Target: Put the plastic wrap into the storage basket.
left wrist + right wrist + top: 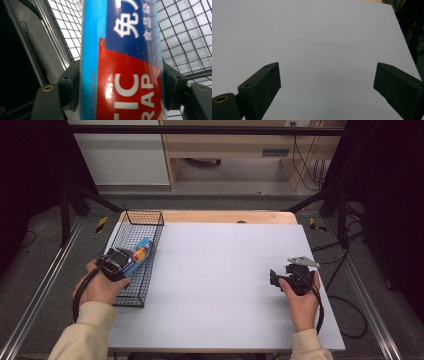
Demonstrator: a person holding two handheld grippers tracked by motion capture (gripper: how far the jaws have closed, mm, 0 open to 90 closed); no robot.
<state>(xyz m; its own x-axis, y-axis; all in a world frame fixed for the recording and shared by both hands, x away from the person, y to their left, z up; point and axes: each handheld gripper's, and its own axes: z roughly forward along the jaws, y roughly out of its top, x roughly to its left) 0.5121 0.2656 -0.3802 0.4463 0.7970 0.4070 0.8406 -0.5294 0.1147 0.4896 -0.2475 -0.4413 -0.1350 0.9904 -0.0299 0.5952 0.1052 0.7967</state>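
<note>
Plastic wrap box (122, 62) cut off top and bottom, its small print blurred, wire basket (180, 37) partly hidden behind it

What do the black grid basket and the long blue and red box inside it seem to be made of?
Black grid basket: thin metal wire with a dark, probably coated finish; the open square mesh shows it. Long blue and red box: probably printed cardboard with a glossy surface, judging by its flat faces and bright reflections. The left gripper clamps it.

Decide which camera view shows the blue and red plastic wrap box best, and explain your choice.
The left gripper view: the box is close enough to read its label, clamped between the left tongs. The high view shows it small and partly hidden behind the tongs, over the wire basket. The right gripper view looks across the white table.
</note>
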